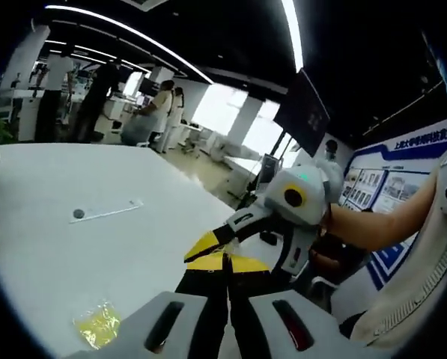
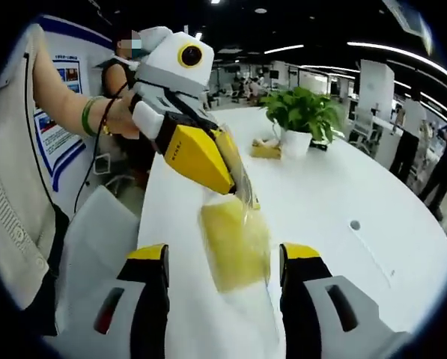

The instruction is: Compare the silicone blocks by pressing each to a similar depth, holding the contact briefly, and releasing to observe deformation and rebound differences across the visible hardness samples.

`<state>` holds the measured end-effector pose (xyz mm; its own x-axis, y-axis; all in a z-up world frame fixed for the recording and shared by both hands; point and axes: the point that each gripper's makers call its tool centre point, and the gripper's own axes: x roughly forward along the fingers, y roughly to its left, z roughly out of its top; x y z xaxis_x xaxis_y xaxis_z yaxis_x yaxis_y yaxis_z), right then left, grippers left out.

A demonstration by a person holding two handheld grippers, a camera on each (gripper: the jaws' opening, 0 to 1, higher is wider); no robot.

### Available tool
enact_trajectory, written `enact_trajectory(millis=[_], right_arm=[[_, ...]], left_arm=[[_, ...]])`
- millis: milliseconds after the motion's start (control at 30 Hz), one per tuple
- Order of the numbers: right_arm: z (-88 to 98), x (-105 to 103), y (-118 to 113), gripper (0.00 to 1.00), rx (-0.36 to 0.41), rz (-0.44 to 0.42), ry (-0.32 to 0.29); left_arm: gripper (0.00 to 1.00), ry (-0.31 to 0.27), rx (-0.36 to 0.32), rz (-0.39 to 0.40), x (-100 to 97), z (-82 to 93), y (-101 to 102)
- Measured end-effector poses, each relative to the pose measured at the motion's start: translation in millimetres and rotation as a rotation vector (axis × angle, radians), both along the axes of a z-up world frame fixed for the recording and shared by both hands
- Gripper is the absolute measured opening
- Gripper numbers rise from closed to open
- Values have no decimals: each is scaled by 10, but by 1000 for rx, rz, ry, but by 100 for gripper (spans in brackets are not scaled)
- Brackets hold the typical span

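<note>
A yellow silicone block in a clear plastic bag (image 2: 234,239) hangs over the white table (image 2: 343,194). My left gripper (image 2: 234,183) comes in from the left with yellow jaws, shut on the bag's top edge. My right gripper (image 2: 223,254) is open, its yellow-tipped jaws standing on either side of the hanging block without touching it. In the left gripper view my left gripper (image 1: 224,262) has its black and yellow tips pressed together, and the right gripper's white body (image 1: 294,196) is just behind them. A second bagged yellow block (image 1: 96,325) lies on the table. More yellow pieces (image 2: 266,149) lie by the plant.
A potted plant (image 2: 302,112) stands at the far end of the table. A thin clear strip with a round grey piece (image 1: 107,212) lies mid-table. The person's forearm (image 2: 66,97) reaches in at left. Several people (image 1: 159,112) stand at desks in the background. A dark monitor (image 1: 302,112) hangs nearby.
</note>
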<state>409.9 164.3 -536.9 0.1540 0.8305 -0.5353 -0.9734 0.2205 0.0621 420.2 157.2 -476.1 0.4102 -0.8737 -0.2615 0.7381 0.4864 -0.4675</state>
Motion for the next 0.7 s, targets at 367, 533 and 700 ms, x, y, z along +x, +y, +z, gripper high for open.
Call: enact_trajectory(millis=[367,533,700], right_arm=[[134,186,-333,71,172,-223,32],[148,114,-588,73,228,-323,49],[51,-44,-781,70,247,-377,60]], left_arm=[[0,43,-2,54,109,-343,-35],[0,92,-21,70,137,-498,-108],[0,118,-31,83,195,-677,-252]])
